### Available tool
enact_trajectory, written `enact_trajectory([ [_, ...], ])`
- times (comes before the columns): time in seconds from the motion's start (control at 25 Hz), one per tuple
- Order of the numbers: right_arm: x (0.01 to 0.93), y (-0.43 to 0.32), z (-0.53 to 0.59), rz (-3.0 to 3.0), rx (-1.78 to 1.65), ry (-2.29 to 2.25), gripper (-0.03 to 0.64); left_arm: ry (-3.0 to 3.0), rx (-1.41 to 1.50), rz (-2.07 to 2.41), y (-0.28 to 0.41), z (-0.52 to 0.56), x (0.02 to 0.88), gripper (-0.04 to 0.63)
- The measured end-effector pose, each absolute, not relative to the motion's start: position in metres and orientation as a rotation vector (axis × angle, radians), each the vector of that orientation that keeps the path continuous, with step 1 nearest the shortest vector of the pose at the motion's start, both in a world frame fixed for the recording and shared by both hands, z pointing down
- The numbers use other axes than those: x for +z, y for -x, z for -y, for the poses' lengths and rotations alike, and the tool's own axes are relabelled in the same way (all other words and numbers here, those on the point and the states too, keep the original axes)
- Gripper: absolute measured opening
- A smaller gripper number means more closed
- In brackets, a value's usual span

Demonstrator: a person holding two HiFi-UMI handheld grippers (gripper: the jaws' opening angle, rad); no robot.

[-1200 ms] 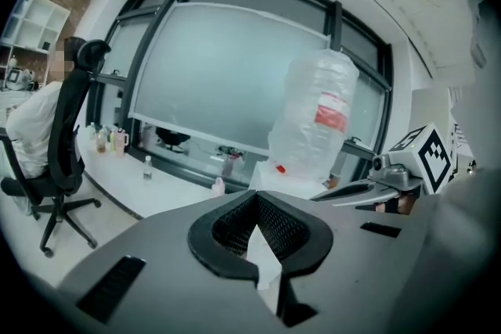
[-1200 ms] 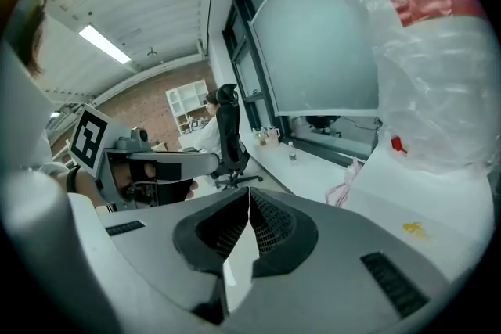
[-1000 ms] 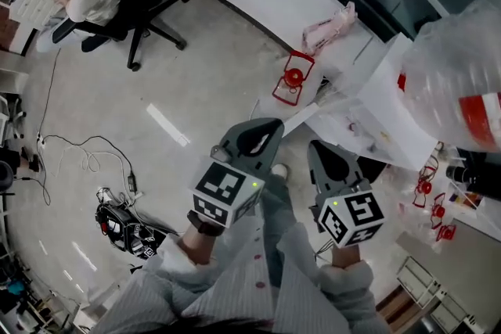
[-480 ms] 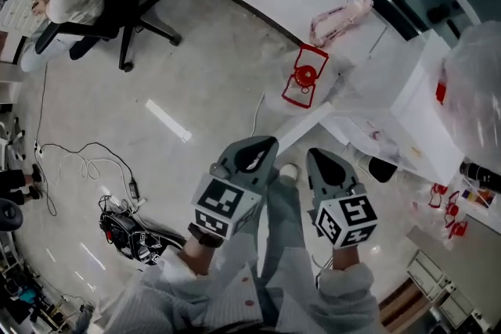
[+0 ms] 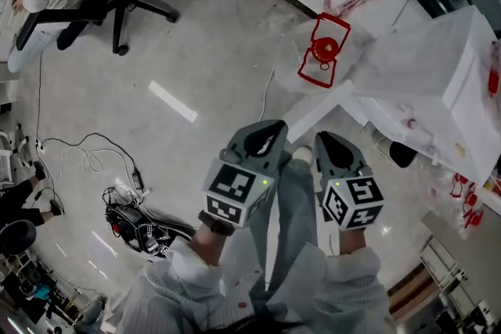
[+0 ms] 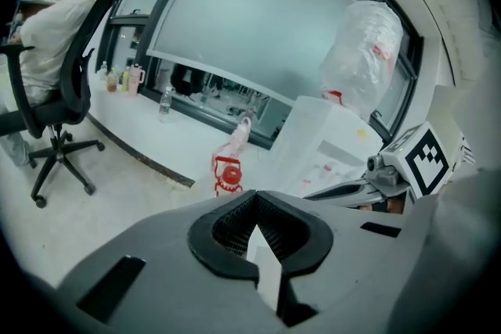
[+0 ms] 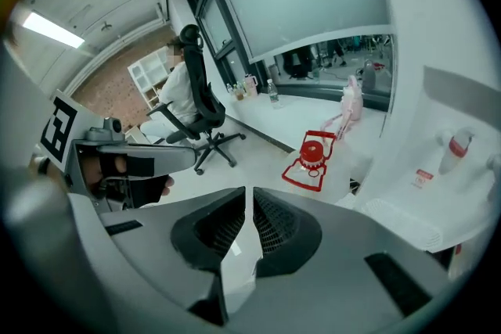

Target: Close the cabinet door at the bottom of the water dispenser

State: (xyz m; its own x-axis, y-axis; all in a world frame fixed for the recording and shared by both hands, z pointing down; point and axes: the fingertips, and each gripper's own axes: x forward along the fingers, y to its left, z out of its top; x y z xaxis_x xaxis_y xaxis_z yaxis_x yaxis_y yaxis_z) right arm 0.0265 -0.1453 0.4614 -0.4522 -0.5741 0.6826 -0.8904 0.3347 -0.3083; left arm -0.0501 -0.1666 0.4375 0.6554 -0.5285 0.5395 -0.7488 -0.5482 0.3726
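Since the earlier frame both hands have been lowered toward the floor. The left gripper and right gripper are held shut, with nothing between the jaws. Just beyond them, what appears to be the cabinet door is seen swung out from the water dispenser, still untouched.

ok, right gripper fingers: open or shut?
Shut. Its own view shows the right gripper with its fingers tip to tip, only a hairline between them and nothing held there.
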Motion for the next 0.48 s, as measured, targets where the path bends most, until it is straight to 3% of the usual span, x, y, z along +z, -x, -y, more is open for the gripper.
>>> enact_trajectory([
  [0.48, 0.58, -0.016, 0.119, 2.008, 1.027, -1.207, 0.017, -2.207, 0.583, 0.955, 0.055, 0.153, 0.535, 0.011],
])
